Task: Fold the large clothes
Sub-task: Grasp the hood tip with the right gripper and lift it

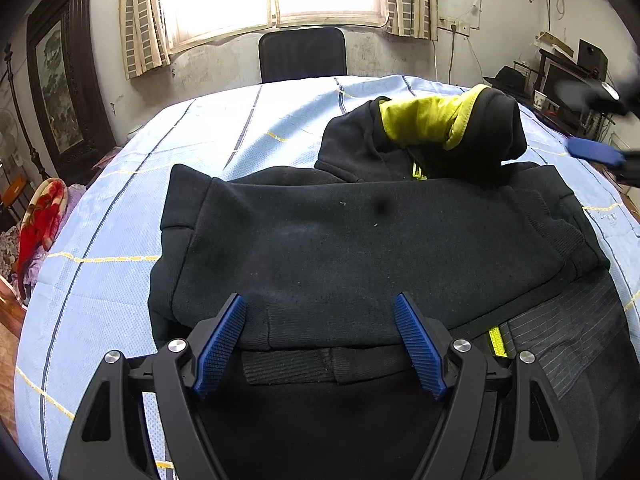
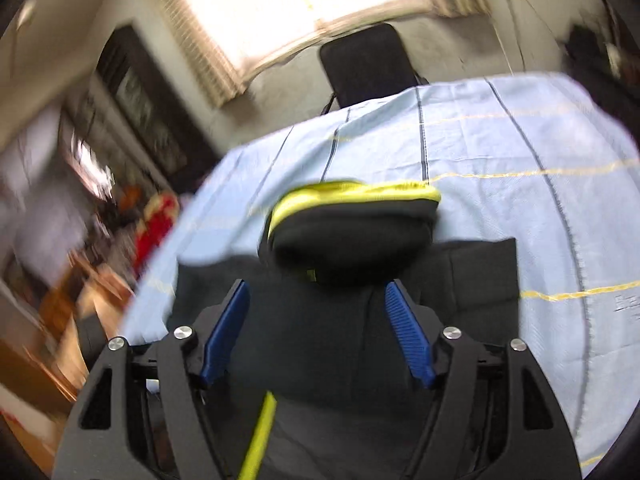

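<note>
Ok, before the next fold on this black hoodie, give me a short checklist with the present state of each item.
1. Left gripper empty, jaws apart: ok.
2. Right gripper empty, jaws apart over the fabric: ok.
3. Black hoodie lying fully on the blue sheet: ok.
4. Sleeves folded across the body: ok on the visible top layer; underneath cannot tell.
5. Hood flattened: not ok, it stands bunched with its yellow lining showing.
6. Right wrist view sharp enough to aim: not ok, blurred.
</note>
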Available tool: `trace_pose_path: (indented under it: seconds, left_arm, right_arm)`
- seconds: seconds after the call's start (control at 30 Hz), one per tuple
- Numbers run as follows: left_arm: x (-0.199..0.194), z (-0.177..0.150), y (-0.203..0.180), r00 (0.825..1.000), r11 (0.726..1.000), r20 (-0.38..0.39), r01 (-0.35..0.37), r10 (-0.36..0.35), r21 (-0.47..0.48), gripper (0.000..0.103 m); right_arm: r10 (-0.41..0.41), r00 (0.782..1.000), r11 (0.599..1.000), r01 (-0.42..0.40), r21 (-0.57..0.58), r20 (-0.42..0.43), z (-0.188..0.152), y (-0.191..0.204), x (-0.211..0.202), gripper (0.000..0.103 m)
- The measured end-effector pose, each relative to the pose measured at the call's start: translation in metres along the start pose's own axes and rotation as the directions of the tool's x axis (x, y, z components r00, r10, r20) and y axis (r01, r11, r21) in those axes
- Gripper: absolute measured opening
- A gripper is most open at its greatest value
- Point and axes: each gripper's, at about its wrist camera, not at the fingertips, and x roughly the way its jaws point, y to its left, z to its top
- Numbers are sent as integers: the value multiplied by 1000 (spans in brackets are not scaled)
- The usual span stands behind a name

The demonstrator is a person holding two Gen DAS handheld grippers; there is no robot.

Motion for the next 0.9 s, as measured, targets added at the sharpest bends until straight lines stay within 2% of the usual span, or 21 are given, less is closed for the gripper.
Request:
trace_pose_path:
  seconds: [0.07, 0.13, 0.27, 0.33, 0.43, 0.47, 0.5, 0.53, 0.57, 0.6, 0.7, 0.77, 0.83, 0.9]
  left_arm:
    - [0, 0, 0, 1000, 1000, 0, -1, 1, 2, 77]
    - [0, 0, 0, 1000, 1000, 0, -3, 3, 4, 77]
    - [0, -1, 0, 1000, 1000, -1, -3, 3, 8, 77]
    - [1, -1, -2, 1000, 1000, -3, -5, 5, 14, 77]
    - [1, -1, -3, 1000, 1000, -2, -3, 3, 16, 77]
    - [1, 0, -4, 1000, 1000, -2, -2, 2, 16, 77]
    - [1, 0, -4, 1000, 1000, -2, 0, 0, 16, 77]
    - [1, 0, -4, 1000, 1000, -1, 1, -1, 17, 77]
    - [0, 0, -4, 1000, 1000, 1, 4, -4, 17, 77]
    - [0, 0, -3, 1000, 1000, 3, 6, -6, 16, 77]
    - [-5, 0, -2, 1000, 1000, 17, 11, -11, 12, 77]
    - [-9, -1, -1, 999, 1000, 33, 12, -13, 11, 77]
    - [-14, -1, -2, 999, 1000, 51, 14, -15, 16, 77]
    - [-18, -2, -3, 998, 1000, 64, 14, -16, 24, 77]
  right_arm:
    - [33, 999, 993, -29, 117, -30, 13, -15, 17, 75]
    - [40, 997, 975, -26, 219, -61, 23, -29, 35, 75]
    - [88, 994, 915, -53, 400, -68, 36, -56, 65, 80]
    - [98, 993, 899, -60, 434, -65, 40, -64, 75, 81]
    - [48, 996, 906, -14, 424, -71, 43, -71, 88, 81]
    - [26, 998, 912, 0, 411, -57, 44, -72, 91, 74]
    - [9, 999, 924, 12, 382, -52, 46, -70, 93, 62]
    - [-14, 999, 940, 30, 339, -48, 47, -65, 95, 55]
    - [-51, 998, 960, 60, 274, -38, 49, -58, 94, 42]
    - [-76, 997, 971, 80, 224, -25, 51, -51, 91, 33]
    - [-123, 992, 990, 121, 67, 31, 53, -27, 77, 22]
    - [-141, 987, 989, 144, -32, 81, 52, -9, 65, 21]
    - [-144, 981, 978, 161, -134, 127, 51, 12, 53, 20]
    - [-138, 975, 948, 181, -263, 173, 41, 40, 38, 19]
